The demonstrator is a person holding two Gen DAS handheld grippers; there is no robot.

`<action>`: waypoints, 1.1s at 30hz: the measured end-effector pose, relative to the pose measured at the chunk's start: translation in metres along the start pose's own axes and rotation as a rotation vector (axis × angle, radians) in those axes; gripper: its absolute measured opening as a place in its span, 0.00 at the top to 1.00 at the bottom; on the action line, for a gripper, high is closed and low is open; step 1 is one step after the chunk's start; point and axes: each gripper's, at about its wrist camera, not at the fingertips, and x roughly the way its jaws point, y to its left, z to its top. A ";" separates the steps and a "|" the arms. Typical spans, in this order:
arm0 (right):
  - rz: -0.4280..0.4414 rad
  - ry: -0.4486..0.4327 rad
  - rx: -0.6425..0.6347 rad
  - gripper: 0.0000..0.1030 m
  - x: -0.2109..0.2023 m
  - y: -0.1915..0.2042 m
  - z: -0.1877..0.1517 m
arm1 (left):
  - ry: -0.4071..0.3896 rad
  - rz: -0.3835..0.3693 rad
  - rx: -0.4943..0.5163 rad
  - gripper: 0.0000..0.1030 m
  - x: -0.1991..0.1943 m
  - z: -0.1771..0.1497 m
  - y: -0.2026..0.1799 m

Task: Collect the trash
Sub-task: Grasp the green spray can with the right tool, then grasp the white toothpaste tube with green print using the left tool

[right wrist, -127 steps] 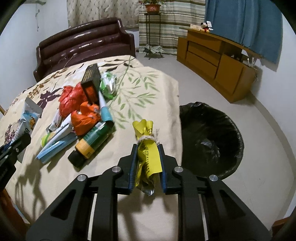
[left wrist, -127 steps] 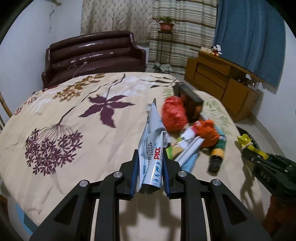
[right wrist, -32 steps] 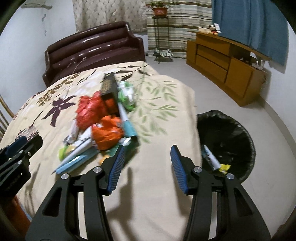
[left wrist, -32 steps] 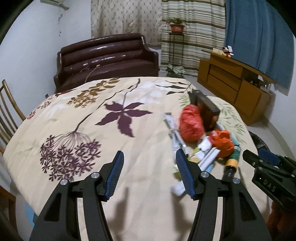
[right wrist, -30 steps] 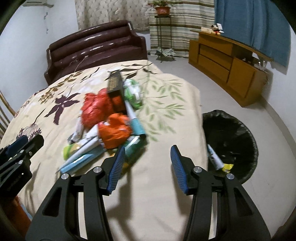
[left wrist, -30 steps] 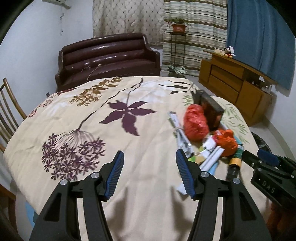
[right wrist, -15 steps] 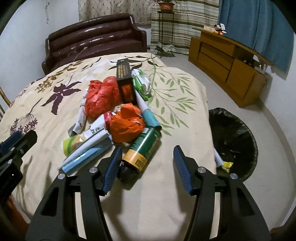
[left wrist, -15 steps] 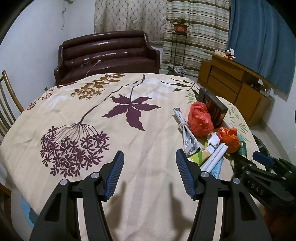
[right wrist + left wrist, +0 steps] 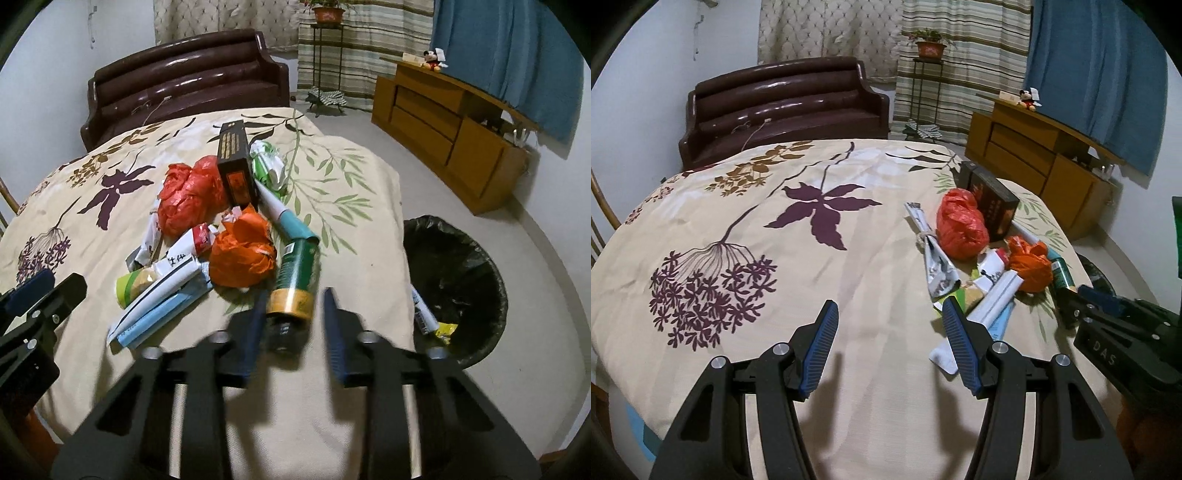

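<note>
A heap of trash lies on the floral tablecloth (image 9: 746, 206): a red bag (image 9: 188, 199), an orange bag (image 9: 242, 258), a dark box (image 9: 236, 166), a green bottle (image 9: 297, 280), white and blue tubes (image 9: 162, 299) and a tied printed wrapper (image 9: 936, 262). My right gripper (image 9: 293, 314) is open, its jaws on either side of the green bottle's capped end, not closed on it. My left gripper (image 9: 888, 326) is open and empty above the cloth, just left of the tubes (image 9: 991, 299). The right gripper also shows in the left wrist view (image 9: 1108, 328).
A black-lined trash bin (image 9: 456, 280) stands on the floor right of the table, with a tube and a yellow wrapper inside. A brown sofa (image 9: 783, 107) is behind the table, a wooden cabinet (image 9: 450, 125) at the right, a chair (image 9: 600, 229) at the left edge.
Both grippers, once shut on wrappers, are open; those wrappers lie in the bin. In the last second my right gripper moved forward around the green bottle's end. My left gripper edged toward the heap.
</note>
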 end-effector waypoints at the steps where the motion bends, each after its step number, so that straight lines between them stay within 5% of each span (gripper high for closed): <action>1: -0.001 -0.002 -0.002 0.76 -0.001 0.000 -0.001 | 0.003 -0.009 0.005 0.44 0.000 -0.001 -0.001; 20: 0.011 -0.008 0.008 0.76 -0.006 -0.005 -0.010 | 0.092 -0.085 0.084 0.44 0.017 -0.017 -0.024; 33: 0.023 -0.009 0.006 0.76 -0.007 -0.007 -0.010 | 0.095 -0.101 0.128 0.69 0.025 -0.018 -0.044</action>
